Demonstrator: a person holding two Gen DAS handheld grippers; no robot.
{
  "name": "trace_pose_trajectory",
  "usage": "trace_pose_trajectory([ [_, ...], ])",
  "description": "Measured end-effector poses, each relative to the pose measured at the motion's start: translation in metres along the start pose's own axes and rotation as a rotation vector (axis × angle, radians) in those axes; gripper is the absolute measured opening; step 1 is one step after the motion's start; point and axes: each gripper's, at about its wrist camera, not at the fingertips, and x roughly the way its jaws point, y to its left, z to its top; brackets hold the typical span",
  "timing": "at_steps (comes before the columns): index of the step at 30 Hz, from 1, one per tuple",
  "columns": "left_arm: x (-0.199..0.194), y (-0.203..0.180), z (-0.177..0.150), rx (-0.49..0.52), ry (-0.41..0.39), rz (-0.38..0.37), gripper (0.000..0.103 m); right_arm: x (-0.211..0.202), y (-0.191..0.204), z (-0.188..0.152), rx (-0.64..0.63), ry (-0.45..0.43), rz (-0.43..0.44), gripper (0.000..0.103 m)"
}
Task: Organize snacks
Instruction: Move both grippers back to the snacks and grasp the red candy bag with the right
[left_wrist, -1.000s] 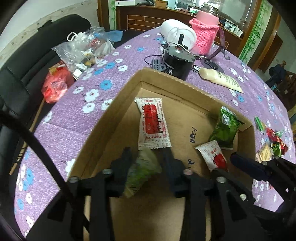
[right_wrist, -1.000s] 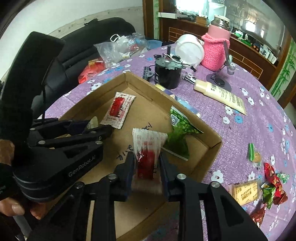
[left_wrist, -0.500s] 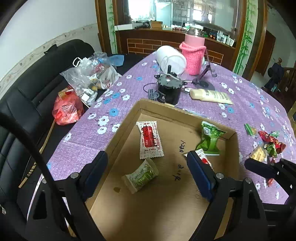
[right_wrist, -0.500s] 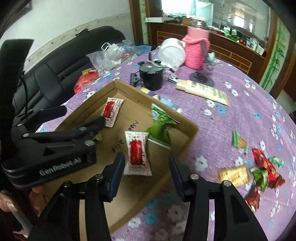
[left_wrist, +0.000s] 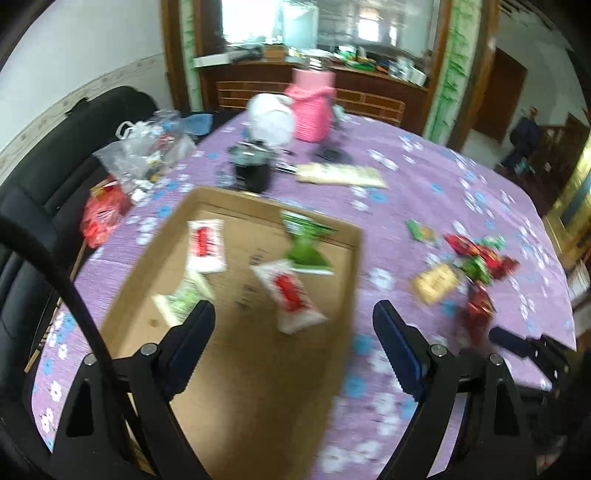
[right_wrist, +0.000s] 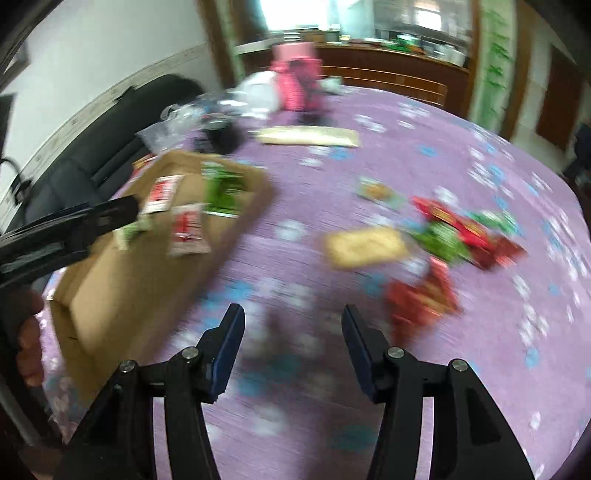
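A shallow cardboard box (left_wrist: 258, 369) lies on the purple flowered tablecloth and holds several snack packets: two white-and-red ones (left_wrist: 205, 245) (left_wrist: 290, 291), a dark green one (left_wrist: 306, 240) and a pale green one (left_wrist: 181, 297). My left gripper (left_wrist: 293, 325) is open and empty above the box's near right edge. My right gripper (right_wrist: 293, 321) is open and empty over bare cloth right of the box (right_wrist: 147, 280). A loose pile of red and green snacks (right_wrist: 461, 236) and a tan packet (right_wrist: 365, 245) lie ahead of it. Both views are blurred by motion.
Behind the box stand a black motor (left_wrist: 253, 171), a white round object (left_wrist: 267, 120), a pink knitted bottle cover (left_wrist: 312, 109) and a cream tube (left_wrist: 341, 175). Plastic bags (left_wrist: 144, 155) sit at the table's left edge beside a black sofa (left_wrist: 33, 177).
Both grippers let go of their packets into the box and opened. Both have risen and swung right; the right one now looks at the loose snack pile.
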Motion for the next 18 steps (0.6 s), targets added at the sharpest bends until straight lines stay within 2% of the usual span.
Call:
trace_pose_trajectory([
  [4,0.003,-0.043,-0.004,0.058,0.015,-0.019,0.088,-0.003,-0.059,-0.007,0.093,0.001,-0.047,0.057],
  [7,0.013,-0.068,-0.003,0.08,0.045,-0.01,0.088,0.005,-0.081,-0.005,0.102,0.017,-0.023,0.06],
  [9,0.016,-0.078,-0.003,0.082,0.046,-0.003,0.088,0.016,-0.084,0.0,0.079,0.042,0.007,0.061],
  [12,0.019,-0.083,-0.004,0.084,0.058,0.003,0.088,0.029,-0.075,0.008,-0.007,0.036,0.03,0.064],
  [13,0.019,-0.083,-0.005,0.085,0.058,0.011,0.088,0.034,-0.074,0.011,-0.021,0.034,0.038,0.068],
  [18,0.025,-0.081,0.002,0.065,0.06,0.037,0.088,0.052,-0.068,0.021,-0.047,0.028,0.069,0.07],
])
